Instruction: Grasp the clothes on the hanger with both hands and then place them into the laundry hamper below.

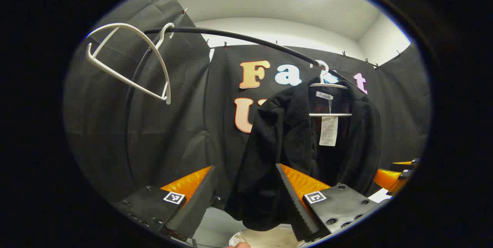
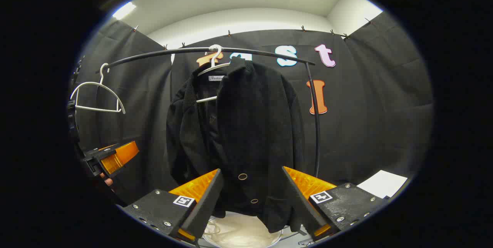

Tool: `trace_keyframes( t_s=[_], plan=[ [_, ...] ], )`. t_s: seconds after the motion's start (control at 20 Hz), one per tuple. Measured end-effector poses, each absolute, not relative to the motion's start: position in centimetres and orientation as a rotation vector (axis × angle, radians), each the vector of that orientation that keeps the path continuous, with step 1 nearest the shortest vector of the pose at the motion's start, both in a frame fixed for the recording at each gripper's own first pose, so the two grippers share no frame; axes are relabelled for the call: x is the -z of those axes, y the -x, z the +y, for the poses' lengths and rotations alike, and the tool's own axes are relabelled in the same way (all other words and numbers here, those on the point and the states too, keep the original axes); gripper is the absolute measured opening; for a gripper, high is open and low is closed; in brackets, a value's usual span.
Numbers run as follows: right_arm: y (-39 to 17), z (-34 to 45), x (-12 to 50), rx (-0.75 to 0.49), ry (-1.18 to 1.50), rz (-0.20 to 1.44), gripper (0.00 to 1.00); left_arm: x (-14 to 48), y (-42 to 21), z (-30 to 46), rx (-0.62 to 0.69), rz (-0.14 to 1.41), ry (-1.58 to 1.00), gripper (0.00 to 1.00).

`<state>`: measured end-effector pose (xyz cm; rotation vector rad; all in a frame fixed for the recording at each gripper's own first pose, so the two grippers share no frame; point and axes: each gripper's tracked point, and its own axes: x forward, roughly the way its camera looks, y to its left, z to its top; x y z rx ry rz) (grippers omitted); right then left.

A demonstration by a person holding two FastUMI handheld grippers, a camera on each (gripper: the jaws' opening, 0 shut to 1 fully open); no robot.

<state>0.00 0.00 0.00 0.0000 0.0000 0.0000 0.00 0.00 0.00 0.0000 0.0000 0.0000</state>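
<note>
main risk from here: i close on just 1 layer of the black jacket (image 2: 246,132) near the hem and pull, and the white hanger (image 2: 211,69) comes along or swings on the black rail (image 2: 192,51) instead of letting go. the collar and shoulders sit well over the hanger, so my guess is a straight downward tug won't free it. second risk: the jacket hangs lopsided, 1 front panel folded across, so 2 uneven grips could leave a sleeve trailing outside the laundry hamper (image 2: 238,236).

left gripper (image 1: 246,198): jaws wide, nothing between the pads. the jacket's lower sleeve and hem hang just ahead of its fingers, slightly to the right of centre, apart from them as far as i can tell.

right gripper (image 2: 250,201): jaws also wide and empty. the jacket front with its 2 buttons hangs dead centre between the fingers, near but not gripped.

the hamper's pale rim sits directly under the hem, so the drop looks short. a spare hanger (image 1: 127,63) hangs bare farther along the rail, well apart from the jacket. the paper tag (image 1: 328,130) dangles at the neck.
</note>
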Motion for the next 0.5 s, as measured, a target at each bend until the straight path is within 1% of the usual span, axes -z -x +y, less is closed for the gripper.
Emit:
trace_keyframes(
  t_s=[0.05,0.1,0.15,0.2,0.25,0.4,0.45,0.5],
  plan=[
    [-0.09,0.02,-0.06,0.000,-0.003,-0.001,1.00,-0.10,-0.02,0.02,0.000,-0.004,-0.004,0.93],
    [-0.13,0.05,-0.09,0.001,-0.004,-0.003,1.00,-0.15,-0.05,0.02,0.000,-0.007,-0.007,0.93],
    [-0.13,0.10,-0.12,0.001,-0.005,-0.005,1.00,-0.15,-0.05,0.07,-0.001,-0.008,-0.009,0.97],
    [-0.20,0.07,-0.15,0.002,-0.006,-0.004,0.93,-0.16,-0.07,0.08,0.000,-0.007,-0.010,0.97],
    [-0.15,0.14,-0.09,0.003,-0.007,-0.003,1.00,-0.14,-0.01,0.18,-0.001,-0.006,-0.010,0.97],
    [0.18,0.08,0.23,0.002,-0.009,0.003,1.00,-0.10,0.25,0.33,-0.001,0.001,-0.006,0.97],
    [0.29,0.09,0.32,0.001,-0.011,0.005,0.93,-0.02,0.33,0.50,-0.001,0.003,-0.005,0.97],
    [0.28,0.08,0.37,0.002,-0.014,0.007,1.00,-0.04,0.39,0.50,-0.002,0.005,-0.004,0.97]
  ],
)
